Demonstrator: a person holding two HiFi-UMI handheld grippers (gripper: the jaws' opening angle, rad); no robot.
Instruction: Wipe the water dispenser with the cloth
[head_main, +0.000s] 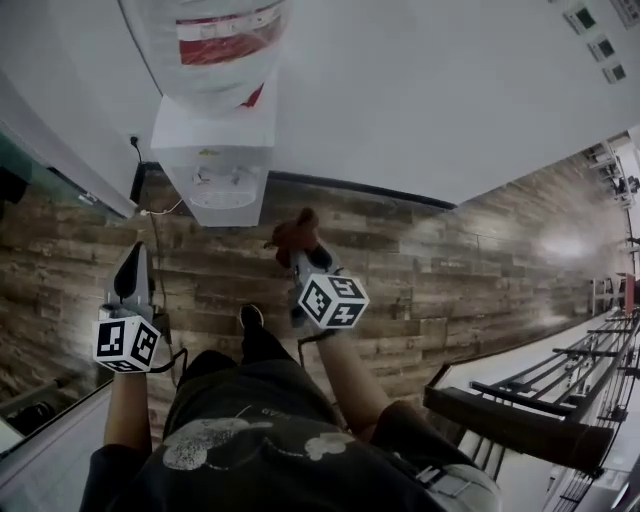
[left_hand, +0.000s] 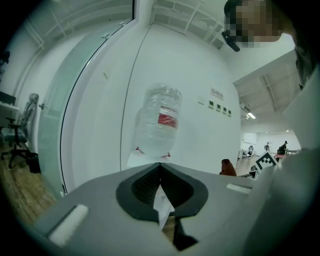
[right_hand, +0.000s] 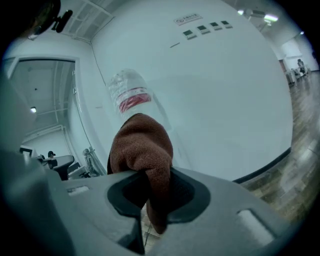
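Wood-plank floor (head_main: 480, 260) and plain white wall (head_main: 420, 90) in the head view, with the water dispenser (head_main: 215, 150) standing against that wall, its bottle (head_main: 215, 40) neck-down on top. Left hand-held gripper (head_main: 131, 265) low at the left, well apart from the dispenser and pointing toward it. Right hand-held gripper (head_main: 303, 245) nearer the middle, carrying a brown cloth (head_main: 293, 230) at its tip, just right of the dispenser's front and apart from it.

Left gripper view: jaws closed together and empty, with only a sliver of white dispenser and floor seen through the gap below the tips. Bottle straight ahead beyond the jaws. Cloth and marker cube (left_hand: 265, 161) of the other gripper small at the right.

Right gripper view: jaws clamped on the cloth, bunched above them with a tail hanging down between. Bottle behind the cloth, up and to the left.
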